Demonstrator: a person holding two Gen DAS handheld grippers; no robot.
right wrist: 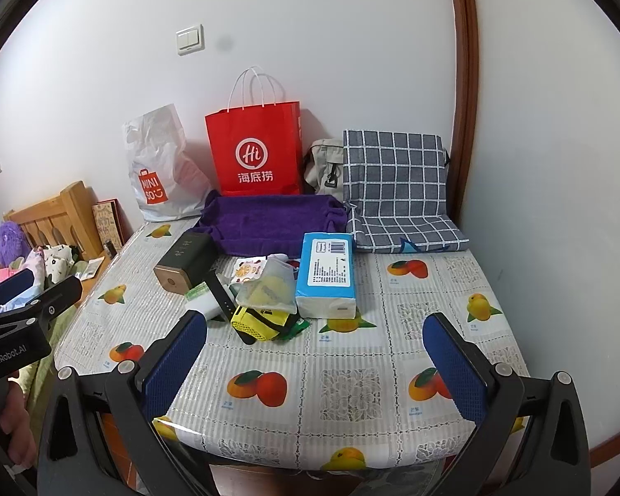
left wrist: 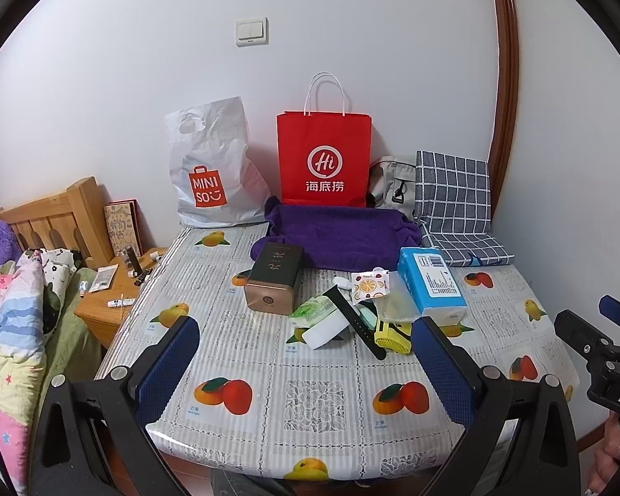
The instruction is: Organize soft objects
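Two grippers hang over the near edge of the table (left wrist: 310,405), both spread wide and empty: the left gripper (left wrist: 310,368) faces the clutter head on, the right gripper (right wrist: 316,368) sits just beside it.

The soft things lie toward the back. A purple towel (left wrist: 343,235) is spread flat before the red bag (left wrist: 324,157); it should be light and limp, so a pinch at a bunched corner or a lifted fold would likely serve better than a grab at the flat middle. The tissue pack (right wrist: 328,277) lies near the centre, touching the heap of small items; it looks squashy with a slick wrapper, best taken across its narrow sides. The checked cushion (right wrist: 397,190) leans on the wall at the right, bulkier and probably floppy.

The heap itself is hard to read: a mesh pouch (right wrist: 270,289) covers part of a yellow item (right wrist: 256,324), and a grey bag (left wrist: 392,182) is mostly hidden behind the cushion.
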